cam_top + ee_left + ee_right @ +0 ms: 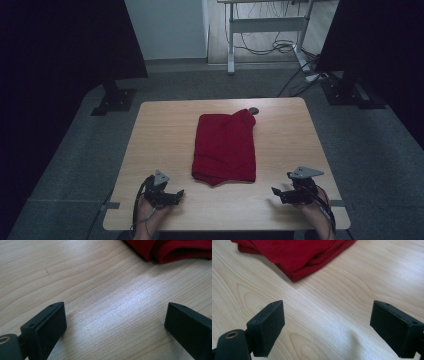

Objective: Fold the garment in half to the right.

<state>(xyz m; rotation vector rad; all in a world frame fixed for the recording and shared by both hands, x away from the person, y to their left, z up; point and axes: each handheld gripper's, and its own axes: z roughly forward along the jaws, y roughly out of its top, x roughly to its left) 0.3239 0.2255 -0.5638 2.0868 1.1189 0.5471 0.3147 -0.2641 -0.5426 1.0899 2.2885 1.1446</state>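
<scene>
Red cloth [224, 147] between open, empty tools

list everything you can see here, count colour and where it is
red cloth: 1, red, folded, middle of the table
small dark object: 1, dark, at the cloth's far right corner; too small to identify
table: 1, light wood, centre of the high view
black stands: 2, black, on the grey floor at far left and far right
desk frame with cables: 1, pale, background
left tongs: 1, black, near left edge, open, nothing between them
right tongs: 1, black, near right edge, open, nothing between them
</scene>
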